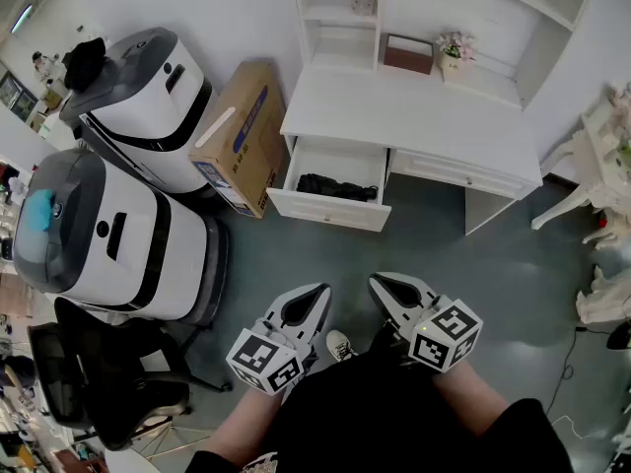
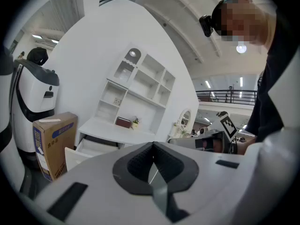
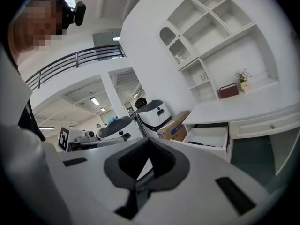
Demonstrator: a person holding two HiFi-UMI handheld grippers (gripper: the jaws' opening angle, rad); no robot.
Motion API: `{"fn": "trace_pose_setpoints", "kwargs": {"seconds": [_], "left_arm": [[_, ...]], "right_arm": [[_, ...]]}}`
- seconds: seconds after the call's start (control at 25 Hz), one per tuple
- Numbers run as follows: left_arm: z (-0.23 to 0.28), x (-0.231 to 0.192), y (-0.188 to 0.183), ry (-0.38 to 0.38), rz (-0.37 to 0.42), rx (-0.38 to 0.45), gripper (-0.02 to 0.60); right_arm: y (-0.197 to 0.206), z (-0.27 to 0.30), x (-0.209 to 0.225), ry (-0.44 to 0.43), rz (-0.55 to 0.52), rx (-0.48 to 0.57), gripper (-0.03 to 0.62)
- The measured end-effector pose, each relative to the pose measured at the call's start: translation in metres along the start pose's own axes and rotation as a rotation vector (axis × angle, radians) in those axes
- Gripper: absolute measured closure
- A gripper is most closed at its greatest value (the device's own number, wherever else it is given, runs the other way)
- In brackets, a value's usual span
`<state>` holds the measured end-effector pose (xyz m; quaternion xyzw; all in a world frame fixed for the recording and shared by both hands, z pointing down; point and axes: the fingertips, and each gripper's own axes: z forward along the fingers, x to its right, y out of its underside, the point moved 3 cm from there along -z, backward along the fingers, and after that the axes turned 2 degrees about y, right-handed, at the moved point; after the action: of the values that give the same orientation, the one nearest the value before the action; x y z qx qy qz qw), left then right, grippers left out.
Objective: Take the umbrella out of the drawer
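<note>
Both sets of jaws are sitting closed, pads meeting at the tips, nothing between them: left gripper (image 1: pixel 317 291) and right gripper (image 1: pixel 379 284) are both empty. In each gripper view the dark pads are touching at the front, with only the hollow behind them showing.

The grippers are resting side by side at the lower middle of the head view, close against the person's body and tilting slightly downward. This is probably a carry pose (no reach begun, the person is standing well back from the furniture). Closed and tucked in makes sense here, since nothing is in range to grab.

The umbrella (image 1: pixel 335 187) is lying folded, black, lengthwise inside the drawer (image 1: pixel 325 212). The drawer is pulled out from the white desk (image 1: pixel 414 111) at the upper middle of the head view, so it is already open. The umbrella is well apart from both sets of jaws, straight up-frame from them across bare grey floor (image 1: pixel 414 244), and is lined up slightly more with the left gripper.

A cardboard box (image 1: pixel 240 136) is leaning just left of the drawer, and two white machines (image 1: pixel 108 235) are standing further left. The approach looks clear, so I judge the task as not yet started.
</note>
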<state>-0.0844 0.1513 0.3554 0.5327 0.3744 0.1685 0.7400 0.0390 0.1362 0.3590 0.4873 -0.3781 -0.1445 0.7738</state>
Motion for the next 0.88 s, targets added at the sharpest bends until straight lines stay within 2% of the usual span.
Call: {"fn": "trace_pose_setpoints", "kwargs": {"seconds": [0.88], "left_arm": [[0.001,0.011,0.003,0.006,-0.001,-0.009,0.577]], "right_arm": [[0.002,-0.012,0.0,-0.022,0.022,0.012,0.591]]}}
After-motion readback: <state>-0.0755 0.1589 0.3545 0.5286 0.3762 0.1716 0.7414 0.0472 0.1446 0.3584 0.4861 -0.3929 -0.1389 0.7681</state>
